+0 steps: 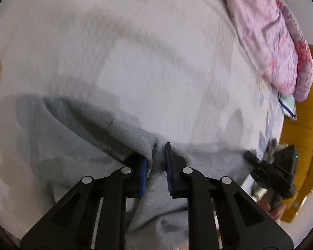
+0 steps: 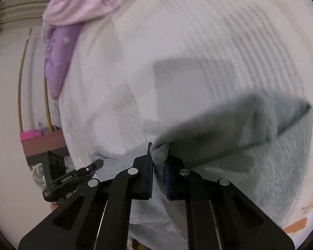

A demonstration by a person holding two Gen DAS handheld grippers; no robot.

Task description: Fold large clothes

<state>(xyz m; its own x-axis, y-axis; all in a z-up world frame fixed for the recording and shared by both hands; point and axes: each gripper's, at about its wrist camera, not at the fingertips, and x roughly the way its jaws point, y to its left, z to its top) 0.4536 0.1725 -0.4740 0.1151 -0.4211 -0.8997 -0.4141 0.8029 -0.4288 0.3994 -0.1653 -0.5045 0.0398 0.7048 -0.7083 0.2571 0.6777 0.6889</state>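
A white bed (image 1: 135, 41) fills both views, its cover ribbed and faintly striped, and it serves as the flat place for folding. On it lies the grey sweatshirt (image 1: 73, 141), the garment being folded, spread low in both views with one edge lifted toward the cameras. A pink and purple quilt (image 1: 271, 41) is bunched at the far side of the bed, apart from the sweatshirt and out of the folding area. The left claw (image 1: 158, 166) is clamped on a bunched bit of the grey edge, fabric pinched between its blue pads. The right claw (image 2: 158, 166) is likewise closed on a tuft of grey cloth. Holding two points of one edge probably lets the person carry that side over evenly. Both views are motion-blurred.
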